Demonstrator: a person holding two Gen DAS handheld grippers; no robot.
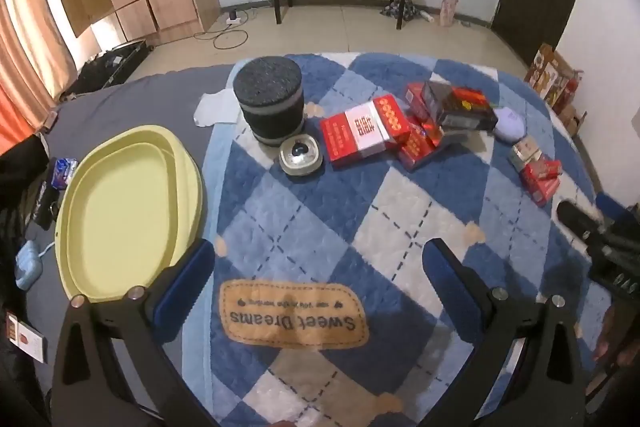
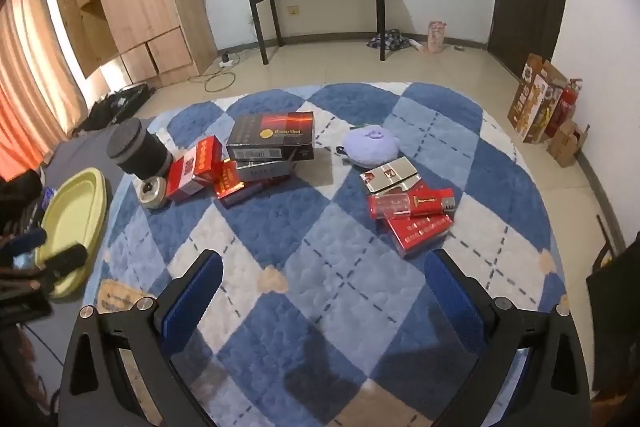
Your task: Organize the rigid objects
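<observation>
On your far left, the yellow-green oval tray [image 1: 120,211] lies on the grey sheet just beside the blue-and-white checked blanket [image 1: 320,227], its near rim passing under the left finger of your left hand-held gripper [image 1: 320,279]. That gripper stands wide, with nothing between its blue pads [image 1: 188,279], and tilts down over the "Sweet Dreams" label [image 1: 294,313].

Beyond it, further along the blanket, the black cylindrical container [image 1: 272,103] stands upright, and a small round metal ashtray [image 1: 301,157] sits touching its base. To the right of these lies a red-and-white cigarette carton [image 1: 366,131], leaning on a heap of red boxes [image 1: 420,143] topped by a black carton [image 2: 272,143]. All of this sits well ahead of your left gripper.

Further right, a lilac plush pouch [image 2: 372,147] lies apart from the heap. Near it is a second small pile: a silver-and-red pack [image 2: 390,179], a red pack with a clear end [image 2: 412,205] and a flat red box [image 2: 416,233] underneath.

Your right hand-held gripper [image 2: 324,299] is likewise wide and holds nothing; the second pile lies just ahead of its right finger [image 2: 456,299], not touching.
</observation>
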